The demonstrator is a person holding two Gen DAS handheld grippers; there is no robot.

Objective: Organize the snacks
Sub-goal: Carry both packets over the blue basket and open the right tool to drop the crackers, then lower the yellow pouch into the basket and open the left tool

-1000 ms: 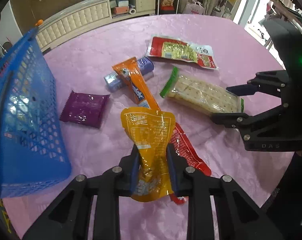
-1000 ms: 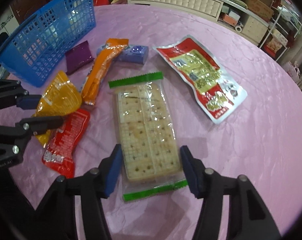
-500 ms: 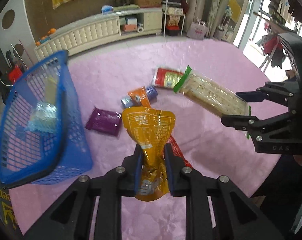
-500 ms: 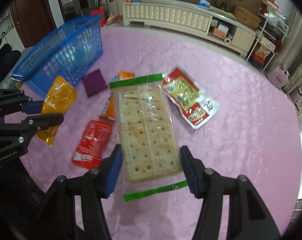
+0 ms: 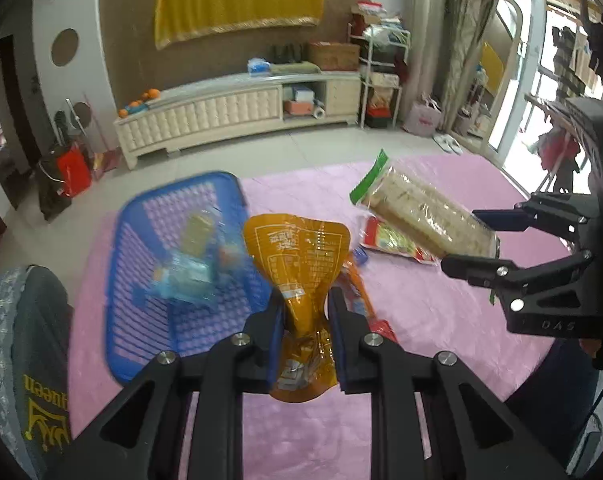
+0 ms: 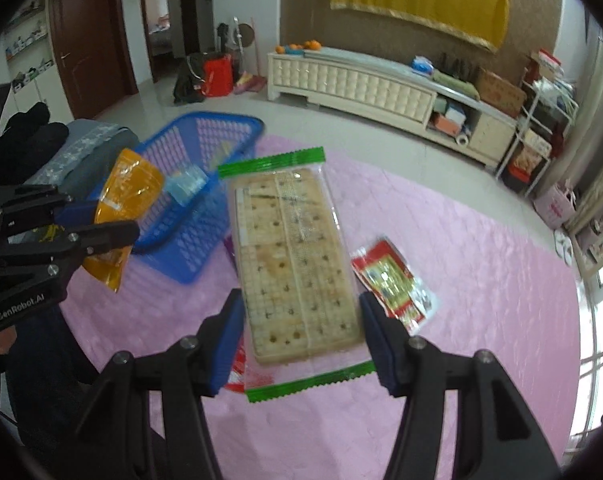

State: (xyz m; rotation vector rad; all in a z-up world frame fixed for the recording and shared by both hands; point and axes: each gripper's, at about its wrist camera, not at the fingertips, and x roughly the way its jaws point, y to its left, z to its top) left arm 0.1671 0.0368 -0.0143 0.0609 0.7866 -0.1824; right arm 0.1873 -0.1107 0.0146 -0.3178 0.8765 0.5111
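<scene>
Two blurred packets [image 5: 193,268] inside basket [image 5: 149,344]

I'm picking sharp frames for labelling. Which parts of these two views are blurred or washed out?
Left wrist view: the blue basket and its contents are motion-smeared; the orange pouch in the left claw stays sharp; the window at right is blown out. Right wrist view: the cracker pack is fairly sharp, the red-and-yellow packet slightly smeared.
</scene>
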